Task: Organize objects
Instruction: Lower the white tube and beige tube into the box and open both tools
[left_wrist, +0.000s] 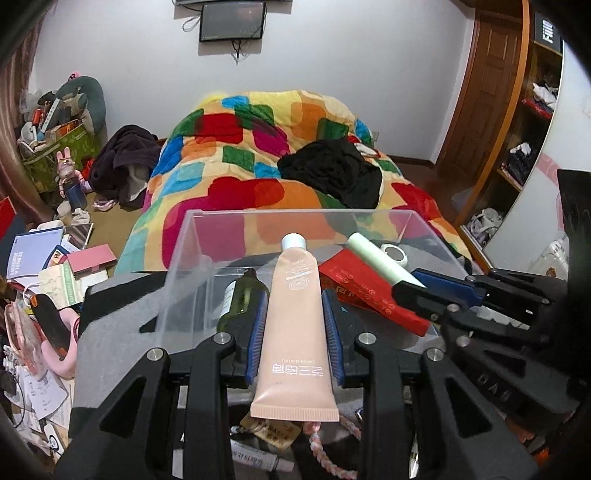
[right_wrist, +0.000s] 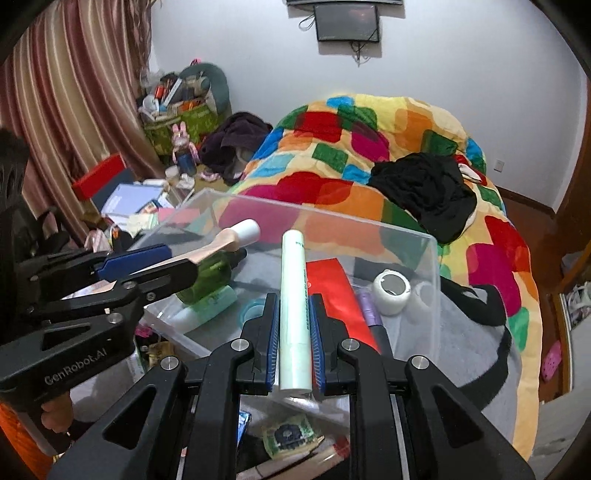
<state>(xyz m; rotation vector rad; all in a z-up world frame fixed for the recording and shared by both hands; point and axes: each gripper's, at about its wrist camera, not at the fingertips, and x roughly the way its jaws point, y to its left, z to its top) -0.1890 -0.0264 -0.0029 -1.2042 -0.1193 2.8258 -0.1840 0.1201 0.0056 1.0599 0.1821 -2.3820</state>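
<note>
Peach tube (left_wrist: 293, 325) clamped in left gripper (left_wrist: 295, 332) above clear box (left_wrist: 177, 254).

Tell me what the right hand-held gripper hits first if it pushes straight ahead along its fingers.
Likely the far wall of the clear box: the right hand-held gripper, clamped on the pale green tube, points there. Depth is uncertain.

Green bottle (left_wrist: 240, 295) partly behind peach tube (left_wrist: 293, 325), label print unreadable
</note>
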